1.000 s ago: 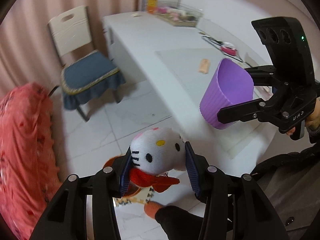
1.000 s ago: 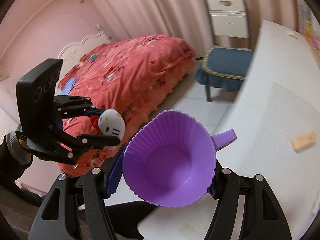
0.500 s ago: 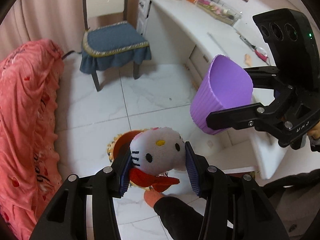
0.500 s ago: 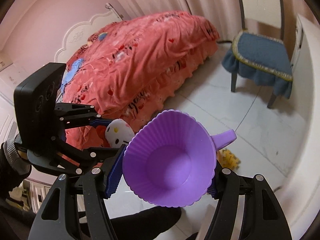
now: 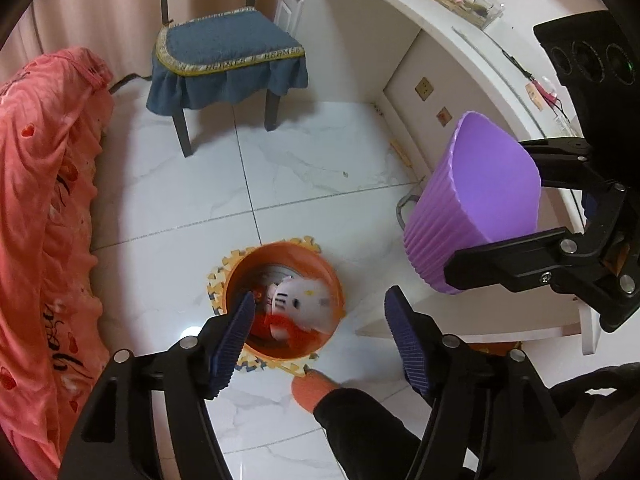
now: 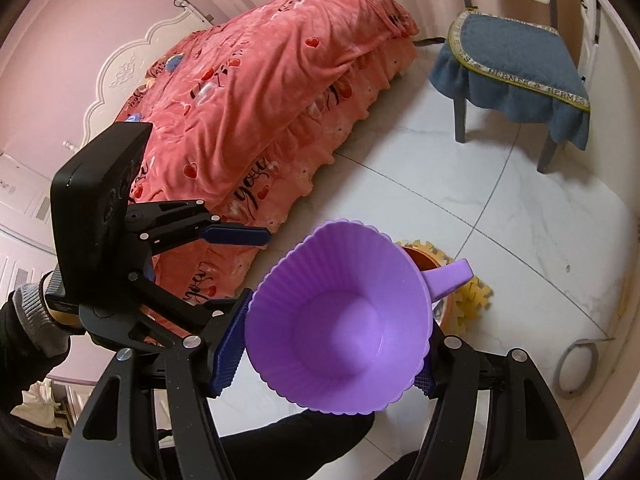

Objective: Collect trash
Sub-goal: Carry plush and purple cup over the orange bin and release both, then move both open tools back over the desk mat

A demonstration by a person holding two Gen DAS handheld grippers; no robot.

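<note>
My left gripper (image 5: 320,320) hangs above the orange bin (image 5: 338,292) with its jaws spread, having just been opening; nothing sits between the ribbed blue pads (image 5: 236,332) now. The white cat plush (image 5: 298,300) with its red scarf lies inside the bin, blurred, and my left finger covers part of it, so I cannot make out how it rests or what else is under it beyond a glimpse of something pale and round at the bottom. The bin stands on a yellow foam mat (image 5: 218,280) on the white tiled floor (image 5: 320,168); most of that mat is hidden under the bin. My right gripper (image 6: 332,344) is clamped on the purple cup (image 6: 340,324), its pads pressing the fluted sides, mouth turned toward the right wrist camera; the right-hand pad is nearly hidden behind the cup's rim. In that view the cup covers almost all of the bin, leaving only a sliver of orange rim and mat beside the cup's handle. An orange sock tip (image 5: 312,388) and a dark trouser leg (image 5: 360,424) show at the bottom of the left view. The blue-cushioned chair (image 5: 224,64) is cut off at its backrest, the pink bedspread (image 6: 256,100) runs out of frame, and the clutter on the white desk (image 5: 400,4) is too small to identify.
</note>
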